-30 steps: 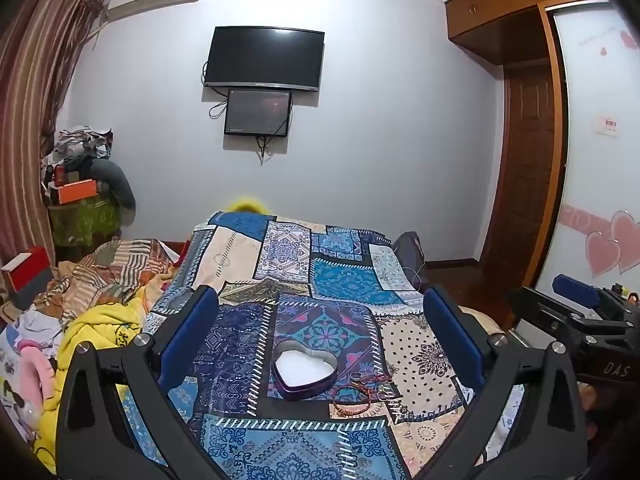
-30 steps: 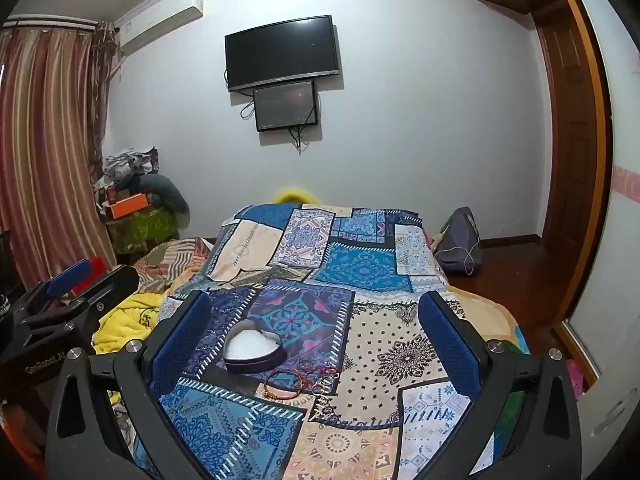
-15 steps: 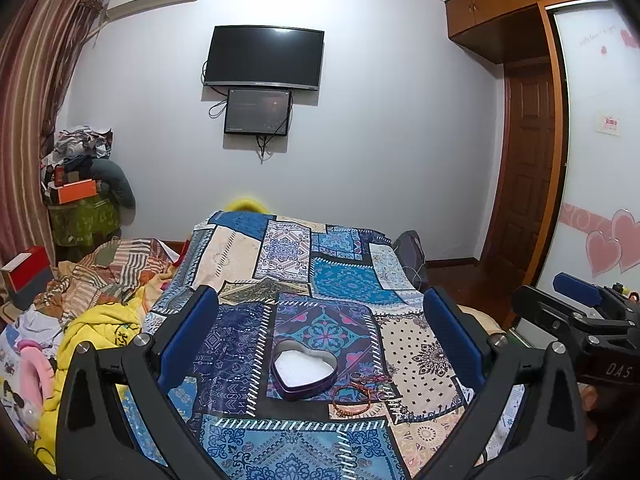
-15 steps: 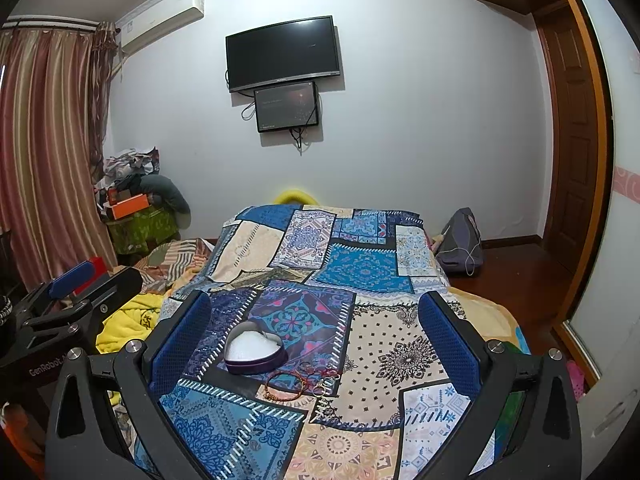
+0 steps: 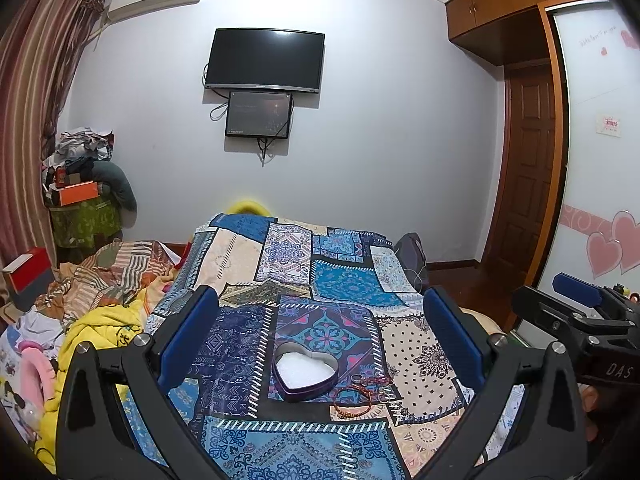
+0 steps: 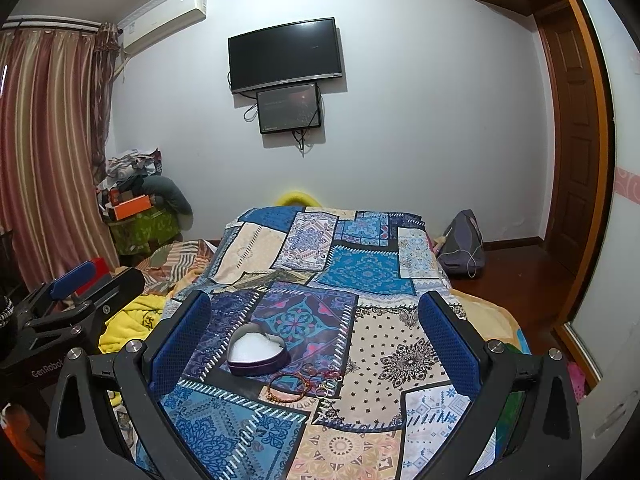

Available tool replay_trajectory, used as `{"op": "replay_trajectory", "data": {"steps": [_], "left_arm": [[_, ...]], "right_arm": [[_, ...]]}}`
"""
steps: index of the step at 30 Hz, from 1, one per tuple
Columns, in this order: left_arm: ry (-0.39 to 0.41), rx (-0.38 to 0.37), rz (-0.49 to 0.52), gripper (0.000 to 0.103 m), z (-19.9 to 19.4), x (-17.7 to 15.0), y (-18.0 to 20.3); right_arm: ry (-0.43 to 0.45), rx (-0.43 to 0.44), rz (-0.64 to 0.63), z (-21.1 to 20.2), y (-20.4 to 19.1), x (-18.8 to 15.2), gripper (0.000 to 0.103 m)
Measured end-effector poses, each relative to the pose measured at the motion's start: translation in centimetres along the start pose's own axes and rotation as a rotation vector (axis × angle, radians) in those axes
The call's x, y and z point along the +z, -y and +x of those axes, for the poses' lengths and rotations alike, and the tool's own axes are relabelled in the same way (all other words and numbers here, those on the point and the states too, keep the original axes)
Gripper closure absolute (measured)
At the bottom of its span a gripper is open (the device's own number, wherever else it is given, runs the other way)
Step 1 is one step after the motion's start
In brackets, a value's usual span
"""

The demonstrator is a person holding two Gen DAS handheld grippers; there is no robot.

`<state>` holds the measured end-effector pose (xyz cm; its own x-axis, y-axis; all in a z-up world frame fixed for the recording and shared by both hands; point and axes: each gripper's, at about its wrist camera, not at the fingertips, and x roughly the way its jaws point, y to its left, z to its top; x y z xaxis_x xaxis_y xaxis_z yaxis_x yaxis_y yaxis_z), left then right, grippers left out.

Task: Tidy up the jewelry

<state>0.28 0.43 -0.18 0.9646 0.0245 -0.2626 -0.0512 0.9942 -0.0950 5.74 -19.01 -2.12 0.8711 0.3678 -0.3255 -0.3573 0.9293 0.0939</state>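
Observation:
A purple heart-shaped tin (image 5: 306, 371) with a white lining lies open on the patchwork bedspread (image 5: 344, 280); it also shows in the right wrist view (image 6: 256, 354). Beside it to the right lie a red-orange bracelet (image 5: 354, 398) and small rings (image 5: 370, 380), seen too in the right wrist view as the bracelet (image 6: 288, 388) and rings (image 6: 320, 372). My left gripper (image 5: 320, 320) is open and empty above the bed, short of the tin. My right gripper (image 6: 314, 320) is open and empty, also held back from the jewelry. Each gripper shows at the other view's edge.
Crumpled yellow and striped bedding (image 5: 100, 320) lies left of the bed. A pile of clothes and boxes (image 5: 80, 184) stands in the left corner. A grey bag (image 6: 462, 244) sits on the floor right of the bed, near a wooden door (image 6: 572, 140).
Both grippers have barely shifted; the views are nearly the same. Nothing on the bed has moved.

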Motion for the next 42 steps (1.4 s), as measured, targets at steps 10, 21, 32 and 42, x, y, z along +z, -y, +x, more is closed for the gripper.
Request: {"op": "replay_trajectory", "data": {"steps": [10, 21, 32, 42], "left_arm": [[0.005, 0.0, 0.0, 0.0, -0.2, 0.1, 0.1], [0.007, 0.005, 0.002, 0.0, -0.3, 0.3, 0.3], [0.007, 0.007, 0.002, 0.0, -0.2, 0.2, 0.3], [-0.016, 0.016, -0.003, 0.0, 1.1, -0.2, 0.0]], "right_arm": [[-0.002, 0.0, 0.001, 0.1, 0.0, 0.0, 0.0], [-0.003, 0.003, 0.001, 0.0, -0.1, 0.1, 0.0], [-0.009, 0.007, 0.0, 0.0, -0.2, 0.2, 0.0], [-0.04, 0.014, 0.007, 1.7, 0.7, -0.3, 0.0]]}}
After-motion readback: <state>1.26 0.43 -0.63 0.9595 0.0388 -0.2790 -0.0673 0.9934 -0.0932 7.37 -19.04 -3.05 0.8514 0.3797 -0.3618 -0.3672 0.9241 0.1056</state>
